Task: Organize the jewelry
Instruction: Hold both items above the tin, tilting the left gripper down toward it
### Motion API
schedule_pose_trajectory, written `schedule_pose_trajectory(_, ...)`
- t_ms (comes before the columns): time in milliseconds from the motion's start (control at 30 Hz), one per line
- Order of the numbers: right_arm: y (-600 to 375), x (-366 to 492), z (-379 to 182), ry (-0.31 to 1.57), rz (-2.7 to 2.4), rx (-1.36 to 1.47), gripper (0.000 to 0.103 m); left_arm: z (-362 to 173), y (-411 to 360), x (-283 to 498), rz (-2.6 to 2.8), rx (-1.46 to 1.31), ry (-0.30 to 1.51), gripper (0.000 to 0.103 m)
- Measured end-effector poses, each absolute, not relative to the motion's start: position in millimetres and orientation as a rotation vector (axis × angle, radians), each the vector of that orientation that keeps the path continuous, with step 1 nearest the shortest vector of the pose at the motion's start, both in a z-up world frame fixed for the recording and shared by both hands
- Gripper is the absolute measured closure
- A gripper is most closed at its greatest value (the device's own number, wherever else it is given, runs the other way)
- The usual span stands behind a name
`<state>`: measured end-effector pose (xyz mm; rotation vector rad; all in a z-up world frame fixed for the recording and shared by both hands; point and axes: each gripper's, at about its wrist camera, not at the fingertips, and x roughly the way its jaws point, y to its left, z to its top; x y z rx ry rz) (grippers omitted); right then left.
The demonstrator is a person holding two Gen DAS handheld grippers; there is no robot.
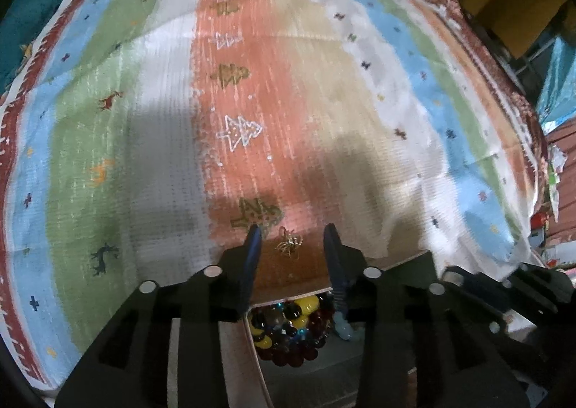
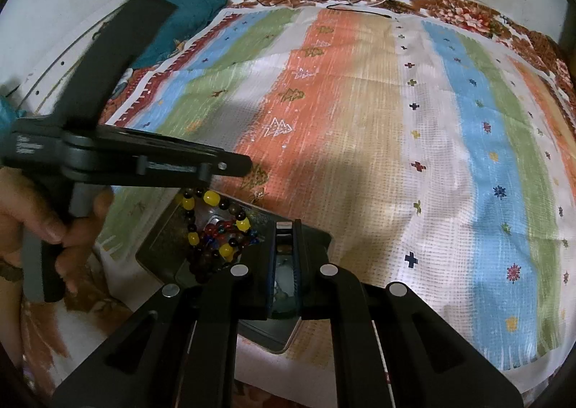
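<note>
Filling the bottom of the right wrist view, the right gripper (image 2: 284, 264) is pointing forward and slightly down over a dark tray (image 2: 158, 242), its blue-edged jaws drawn close together with only a thin slot between them; whether anything is pinched there I cannot tell. Spreading behind it across most of the frame, a striped cloth (image 2: 360, 120) with tree and cross motifs is covering the surface. At the left edge, a bare hand (image 2: 46, 224) is curling around the handle of the left gripper (image 1: 291, 246), which is reaching in level toward frame centre. In the left wrist view its jaws are standing apart, empty, straddling a small gold earring (image 1: 288, 246). Below centre, a beaded bracelet (image 2: 216, 228) of yellow and dark beads is hanging into the tray.
</note>
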<state>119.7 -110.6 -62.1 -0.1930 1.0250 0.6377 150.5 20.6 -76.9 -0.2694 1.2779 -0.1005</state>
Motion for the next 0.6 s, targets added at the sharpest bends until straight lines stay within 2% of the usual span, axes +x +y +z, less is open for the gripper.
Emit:
schedule_pose_trajectory(100, -111, 121, -62, 1.022, 0.640, -0.188, 0.094, -91, 15, 159, -0.102, -0.251, 1.347, 0.056)
schedule_pose_trajectory(600, -117, 126, -58, 1.022, 0.641, -0.156, 0.094, -132, 7, 185, -0.035, -0.276, 1.550, 0.053)
